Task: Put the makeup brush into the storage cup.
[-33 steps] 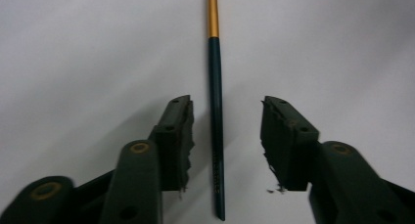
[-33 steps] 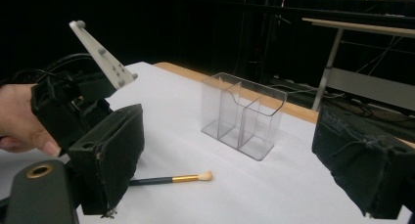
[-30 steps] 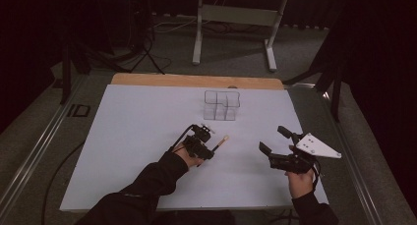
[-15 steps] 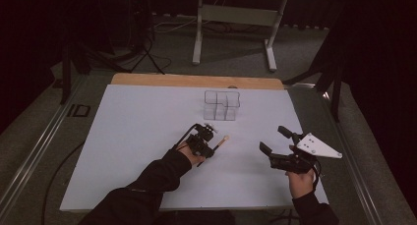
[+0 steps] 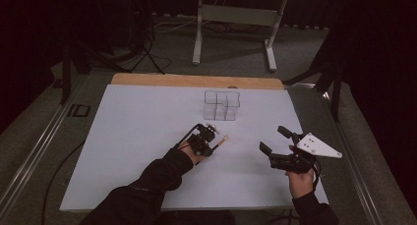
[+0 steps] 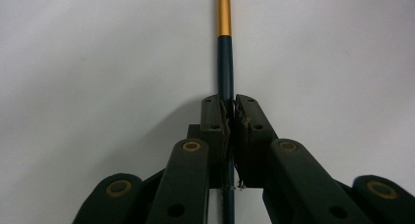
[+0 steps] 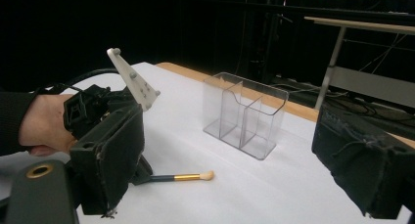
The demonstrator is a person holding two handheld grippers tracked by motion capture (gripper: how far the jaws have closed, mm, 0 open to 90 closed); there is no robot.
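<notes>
small brush pinched on a white table

white sheeting covers the table (image 5: 128, 136), with a bare wooden strip along its far edge and dark floor, cables and a metal desk frame (image 5: 233, 18) beyond. a clear plastic organiser (image 5: 222, 105) with several compartments stands upright near the far middle of the sheet, well apart from both hands; nothing lies between it and the brush.

the left gripper (image 5: 209, 142) sits low at the table's centre, its jaws having just been closing, and they now pinch the dark handle of a small brush (image 5: 220, 142). the brush lies flat on the sheet, its pale tip pointing toward the right gripper's side, near the organiser but not touching it. the right gripper (image 5: 276, 142) is held off to the right, jaws spread wide with nothing between them.

the left gripper view shows the pads (image 6: 226, 119) pressed on the handle (image 6: 225, 67) and the gold ferrule beyond, a detail too small in the high view. the right gripper view shows the brush (image 7: 183, 177) from the side with its cream bristles, the organiser (image 7: 244, 114) behind it, and the left hand (image 7: 46, 123) holding its gripper.
</notes>
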